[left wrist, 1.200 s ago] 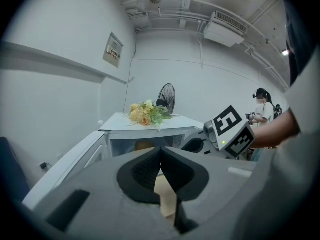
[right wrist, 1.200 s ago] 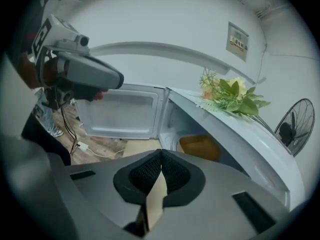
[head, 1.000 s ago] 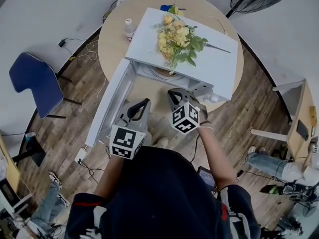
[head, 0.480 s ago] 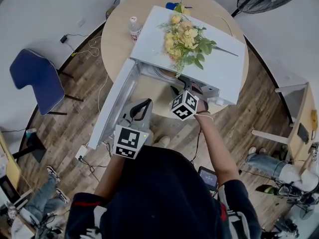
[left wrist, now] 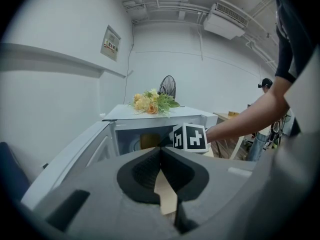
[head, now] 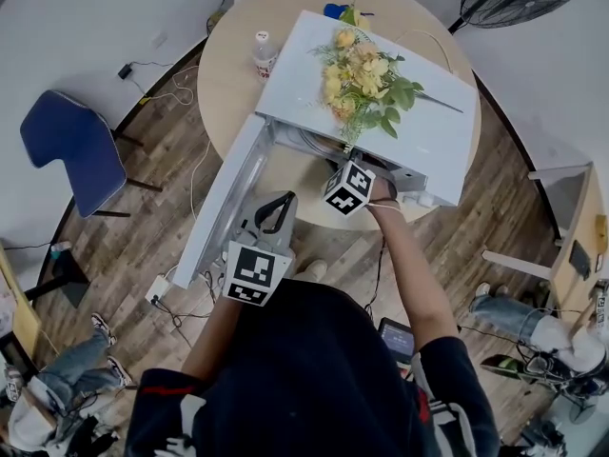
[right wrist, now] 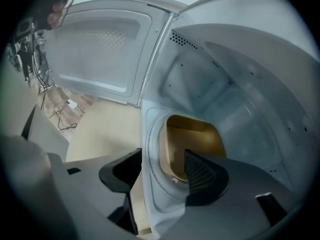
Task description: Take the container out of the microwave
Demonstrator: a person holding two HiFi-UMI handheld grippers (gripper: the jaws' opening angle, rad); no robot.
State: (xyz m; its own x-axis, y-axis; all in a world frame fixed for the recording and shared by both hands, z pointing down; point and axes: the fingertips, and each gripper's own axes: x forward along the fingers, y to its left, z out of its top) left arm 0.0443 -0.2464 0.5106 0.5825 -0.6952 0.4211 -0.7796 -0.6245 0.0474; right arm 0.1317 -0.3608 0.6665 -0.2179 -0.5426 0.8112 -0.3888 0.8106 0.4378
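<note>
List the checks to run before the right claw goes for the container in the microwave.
1. door of the microwave swung wide: ok.
2. container in plain sight inside: ok.
3. right claw open: ok; its jaws have just been opening, with the container's near edge between them, not gripped.
4. left claw shut, empty, held back: ok.
5. whether the container is empty: cannot tell.

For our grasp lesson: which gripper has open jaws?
The right gripper, at the microwave: jaws just opened, nothing clamped between; the left gripper is shut.
</note>
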